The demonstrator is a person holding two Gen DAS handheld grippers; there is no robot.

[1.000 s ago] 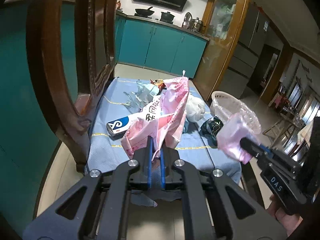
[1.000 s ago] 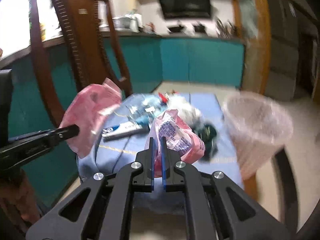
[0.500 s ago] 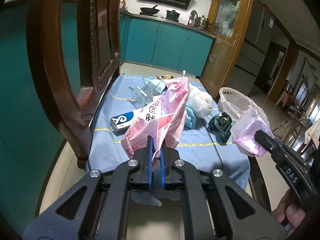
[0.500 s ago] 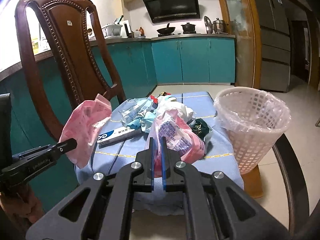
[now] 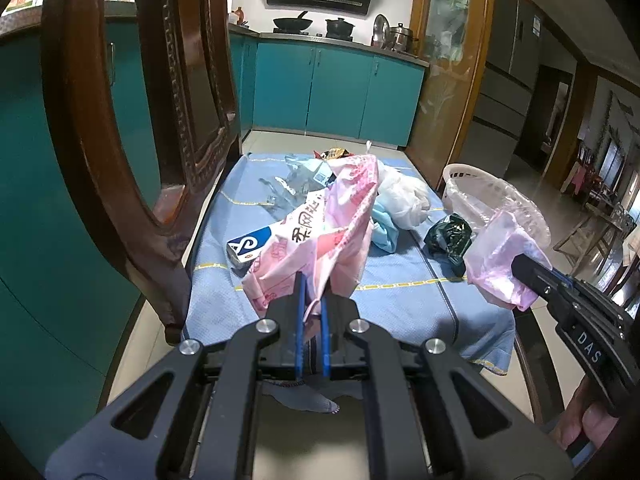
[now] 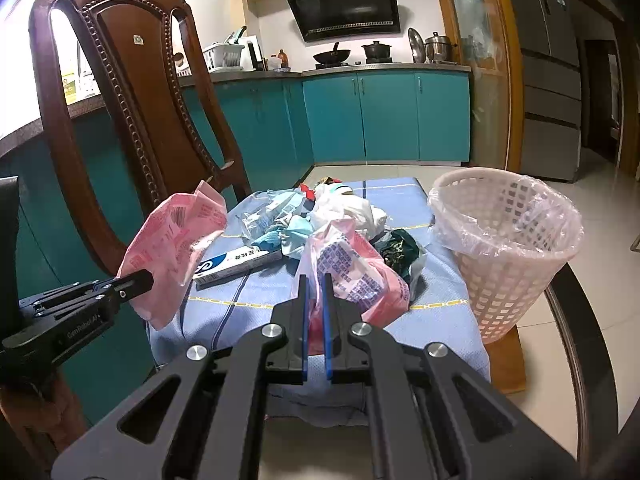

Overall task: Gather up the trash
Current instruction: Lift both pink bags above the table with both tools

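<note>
Table [image 6: 580, 320] w/ blue cloth [image 6: 256, 296], trash pile [image 6: 320, 220].

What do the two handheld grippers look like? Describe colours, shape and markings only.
Both are matte black with angular cut-out linkages, silver pivot bolts and blue pads lining slim parallel fingers. The left gripper has "GenRobot AI" on its side; the right gripper reads "DAS". No cables or sleeves visible.

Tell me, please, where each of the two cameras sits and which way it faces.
Left wrist: on the left gripper, facing the kitchen over the blue cloth; its fingers pinch a pink printed bag; right gripper and thumb at right.
Right wrist: on the right gripper, facing likewise; holds a pink plastic bag; left gripper at left.
Shared: toothpaste box, lined basket, carved chair.
</note>
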